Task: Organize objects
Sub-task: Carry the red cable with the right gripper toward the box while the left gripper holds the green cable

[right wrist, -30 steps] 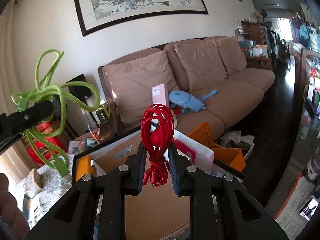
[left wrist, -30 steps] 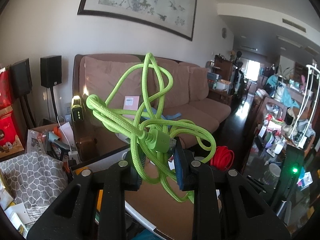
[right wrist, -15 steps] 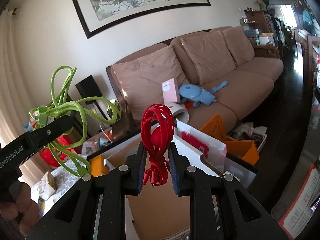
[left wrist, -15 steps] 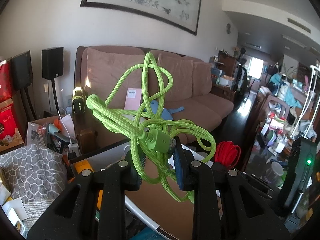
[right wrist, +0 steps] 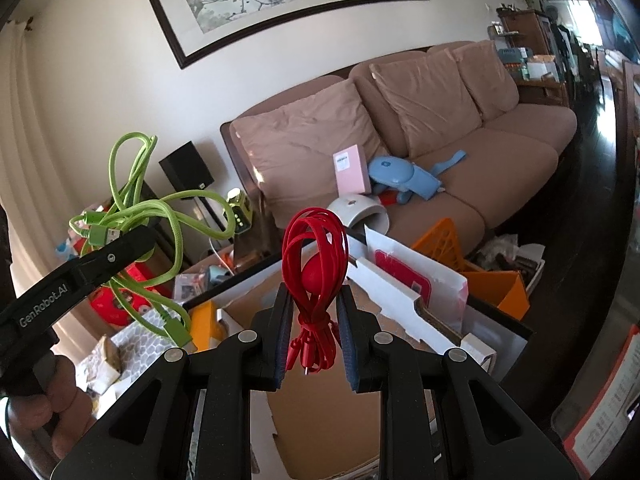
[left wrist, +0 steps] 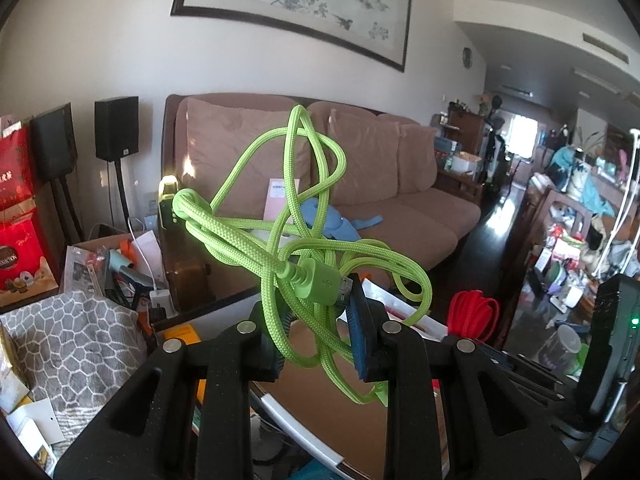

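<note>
Green cable (left wrist: 316,248) between left hand-held gripper (left wrist: 318,338) pads

Green cable (left wrist: 240,240) — braided cloth; red cable (right wrist: 314,248) — smooth rubber.

text: "GenRobot.AI" | on: left claw (right wrist: 120,248) side, white print | other labels: unreadable

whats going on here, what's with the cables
A person is tidying up with a hand-held tool in each hand. The left tool is clamped on a tangled green braided USB cable, and the right tool is clamped on a coiled red cable. Both bundles are held up in the air above an open cardboard box, in front of a brown sofa. Neither cable has been put down yet.
</note>
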### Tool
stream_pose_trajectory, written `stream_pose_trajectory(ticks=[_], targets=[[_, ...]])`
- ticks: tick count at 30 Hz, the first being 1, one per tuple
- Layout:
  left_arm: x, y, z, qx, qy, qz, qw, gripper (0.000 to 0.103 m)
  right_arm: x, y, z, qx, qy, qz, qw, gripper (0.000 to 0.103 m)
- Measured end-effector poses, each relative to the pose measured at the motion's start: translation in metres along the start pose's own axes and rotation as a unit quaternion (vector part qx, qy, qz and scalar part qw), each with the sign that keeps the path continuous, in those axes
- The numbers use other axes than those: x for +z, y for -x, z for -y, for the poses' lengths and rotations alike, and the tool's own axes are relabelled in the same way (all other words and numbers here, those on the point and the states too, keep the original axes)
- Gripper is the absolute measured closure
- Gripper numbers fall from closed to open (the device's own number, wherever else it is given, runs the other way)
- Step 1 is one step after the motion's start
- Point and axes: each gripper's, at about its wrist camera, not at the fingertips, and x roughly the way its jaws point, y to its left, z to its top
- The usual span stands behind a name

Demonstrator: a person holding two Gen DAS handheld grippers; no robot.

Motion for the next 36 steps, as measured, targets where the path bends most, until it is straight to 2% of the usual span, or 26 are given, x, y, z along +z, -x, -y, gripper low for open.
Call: stream_pose_trajectory(ticks=[3, 11, 23, 27, 36], targets=[[0.000, 0.001, -0.002, 0.013, -0.004, 0.009, 0.9999, 0.080, 0.000, -0.002, 0.005, 0.009, -0.018, -0.009, 1.000, 0.082], [-0.004, -0.004, -0.008, 0.010, 0.006, 0.001, 0.9999, 0.080, -0.003, -0.005, 0.013, 0.009, -0.043, -0.023, 0.999, 0.082], [-0.011, -0.007, -0.006, 0.006, 0.007, -0.011, 0.9999, 0.080, -0.009, -0.016, 0.034, 0.051, -0.114, -0.059, 0.990, 0.082], [-0.015, -0.009, -0.006, 0.004, 0.006, -0.020, 0.9998, 0.079, -0.011, -0.017, 0.035, 0.060, -0.122, -0.067, 0.988, 0.082], [-0.024, -0.019, -0.008, 0.000, 0.009, -0.037, 0.9993, 0.079, -0.013, -0.019, 0.033, 0.052, -0.118, -0.079, 0.989, 0.082]])
